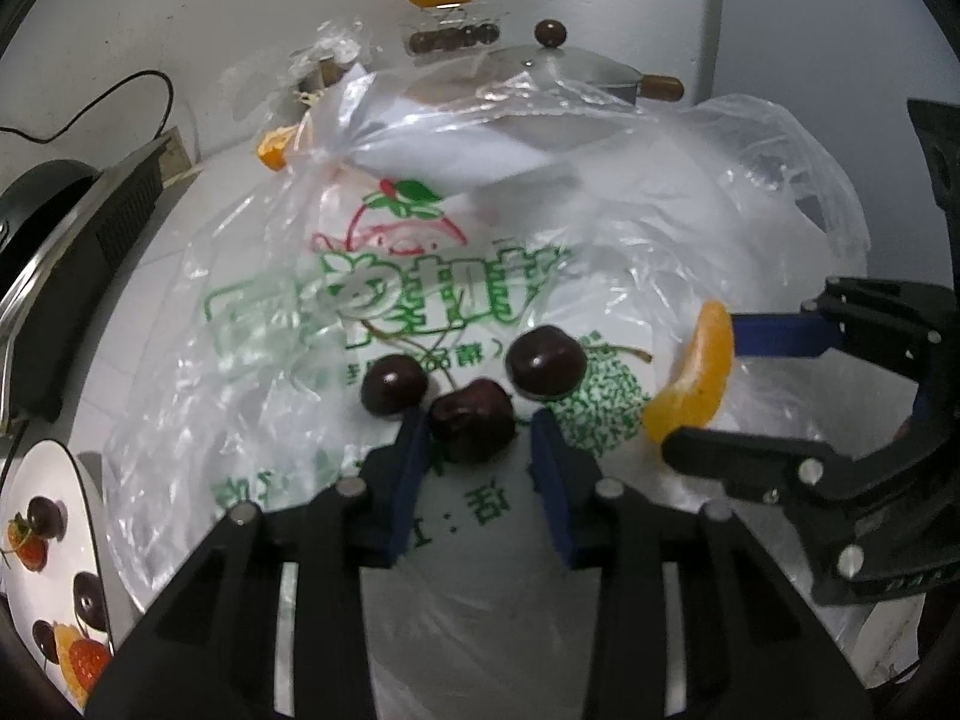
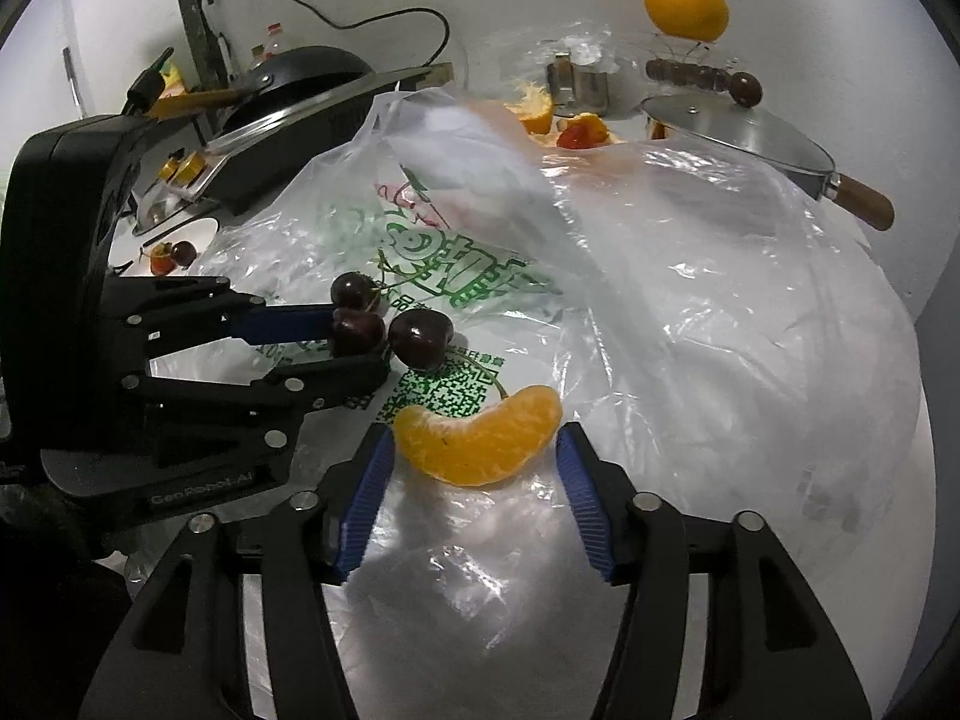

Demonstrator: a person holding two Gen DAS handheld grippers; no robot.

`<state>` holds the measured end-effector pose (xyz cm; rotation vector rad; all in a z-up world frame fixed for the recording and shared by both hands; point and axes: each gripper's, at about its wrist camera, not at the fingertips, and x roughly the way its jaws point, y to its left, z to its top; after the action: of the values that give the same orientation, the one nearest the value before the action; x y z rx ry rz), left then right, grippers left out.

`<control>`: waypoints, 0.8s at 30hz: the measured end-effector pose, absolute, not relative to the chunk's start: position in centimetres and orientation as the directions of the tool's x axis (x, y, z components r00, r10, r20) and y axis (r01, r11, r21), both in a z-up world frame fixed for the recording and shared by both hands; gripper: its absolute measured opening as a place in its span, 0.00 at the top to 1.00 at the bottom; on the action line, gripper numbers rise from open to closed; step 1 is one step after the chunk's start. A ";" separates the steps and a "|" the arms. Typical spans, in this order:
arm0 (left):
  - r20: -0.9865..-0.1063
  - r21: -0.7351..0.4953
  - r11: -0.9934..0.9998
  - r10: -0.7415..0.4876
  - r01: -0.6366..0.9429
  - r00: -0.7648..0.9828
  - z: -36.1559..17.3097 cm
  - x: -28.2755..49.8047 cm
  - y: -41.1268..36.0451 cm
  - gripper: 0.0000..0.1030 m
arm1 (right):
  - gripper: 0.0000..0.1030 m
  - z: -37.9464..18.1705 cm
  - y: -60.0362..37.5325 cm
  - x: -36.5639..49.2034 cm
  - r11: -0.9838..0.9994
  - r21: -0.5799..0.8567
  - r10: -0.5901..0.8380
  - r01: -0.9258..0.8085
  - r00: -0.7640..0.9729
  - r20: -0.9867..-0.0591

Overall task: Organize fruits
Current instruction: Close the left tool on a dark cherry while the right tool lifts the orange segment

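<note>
Your left gripper [image 1: 480, 426] jaws open astride nearest cherry [image 1: 473, 427] | your right gripper [image 2: 474, 450] jaws open flanking orange segment [image 2: 480, 438] | both on plastic bag [image 2: 690, 330]

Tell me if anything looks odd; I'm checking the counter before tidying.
Yes: a whole orange is perched atop a thin wire stand by the wall, and torn orange peel scraps lie behind the crumpled clear plastic bag.

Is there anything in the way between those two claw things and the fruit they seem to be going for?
Nothing visible. The left gripper has its jaws open around the nearest cherry, and the right gripper has its jaws open on either side of the orange segment. Both fruits lie bare on top of the plastic bag.
</note>
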<state>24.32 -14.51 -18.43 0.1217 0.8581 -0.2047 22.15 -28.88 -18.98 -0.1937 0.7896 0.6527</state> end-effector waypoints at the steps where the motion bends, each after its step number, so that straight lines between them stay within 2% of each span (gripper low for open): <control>1: -0.759 0.019 0.973 -0.136 0.231 0.636 -18.4 24.4 -14.5 0.65 | 0.39 -19.0 -28.8 22.2 0.788 0.072 0.470 -0.612 0.522 -0.712; 6: -0.754 0.018 0.971 -0.144 0.240 0.641 -18.3 24.2 -14.4 0.72 | 0.38 -19.2 -27.8 22.4 0.792 0.020 0.432 -0.610 0.537 -0.724; 19: -0.740 -0.001 0.965 -0.177 0.262 0.649 -17.7 23.4 -14.1 0.72 | 0.38 -19.5 -27.3 23.4 0.820 0.015 0.388 -0.572 0.537 -0.748; 22: -0.732 -0.006 0.965 -0.182 0.261 0.657 -17.3 23.1 -13.9 0.72 | 0.47 -19.4 -27.5 23.3 0.824 0.019 0.391 -0.567 0.544 -0.743; 24: -0.726 -0.007 0.965 -0.184 0.261 0.663 -17.0 22.7 -13.7 0.72 | 0.48 -19.3 -27.6 23.1 0.825 0.007 0.387 -0.566 0.556 -0.736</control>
<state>22.71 -13.70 -16.97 0.1009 0.8082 -0.2515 23.07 -27.55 -19.30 -0.2422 0.8032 0.5691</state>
